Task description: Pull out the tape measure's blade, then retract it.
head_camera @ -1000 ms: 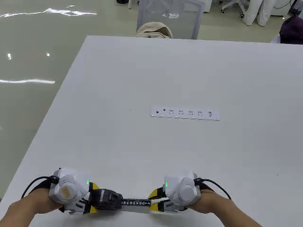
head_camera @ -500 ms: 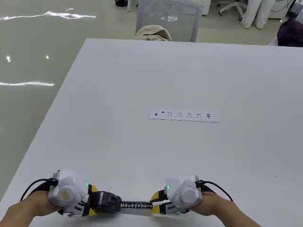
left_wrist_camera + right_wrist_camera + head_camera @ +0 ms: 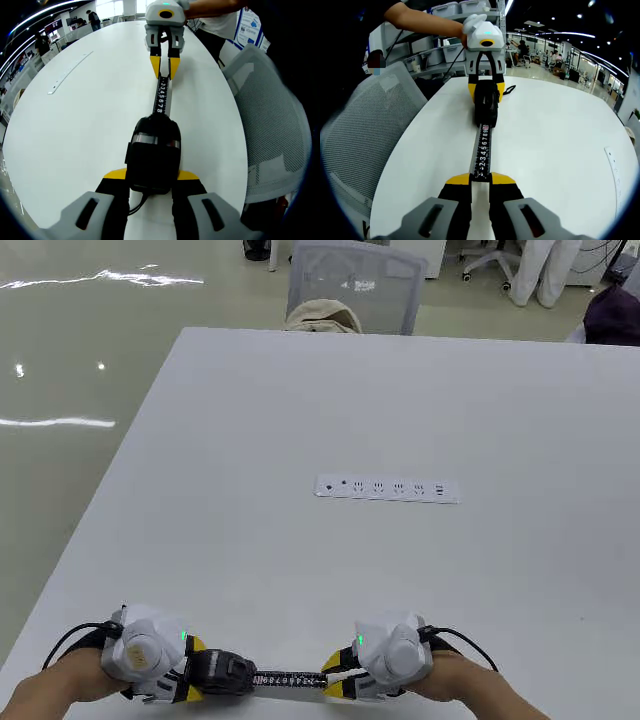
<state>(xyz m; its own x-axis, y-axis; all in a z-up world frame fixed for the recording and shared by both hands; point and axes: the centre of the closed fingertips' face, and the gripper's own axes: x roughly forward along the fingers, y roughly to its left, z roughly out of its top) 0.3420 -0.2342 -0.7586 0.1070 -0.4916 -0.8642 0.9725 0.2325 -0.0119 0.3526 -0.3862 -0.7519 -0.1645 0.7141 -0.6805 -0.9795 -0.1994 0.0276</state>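
Head view: L claw point(image 3: 197, 670) tight on tape measure point(image 3: 228, 672), R claw point(image 3: 333, 676) tight on blade point(image 3: 290, 679), tip hidden.

left gripper point(image 3: 199, 670), right gripper point(image 3: 334, 677): white, yellow-tipped (black cables point(image 3: 75, 630))

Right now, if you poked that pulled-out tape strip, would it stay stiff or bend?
Probably springy: the tape strip looks thin, held straight between the case and the right gripper. A short length is out, so it likely flexes rather than flops.
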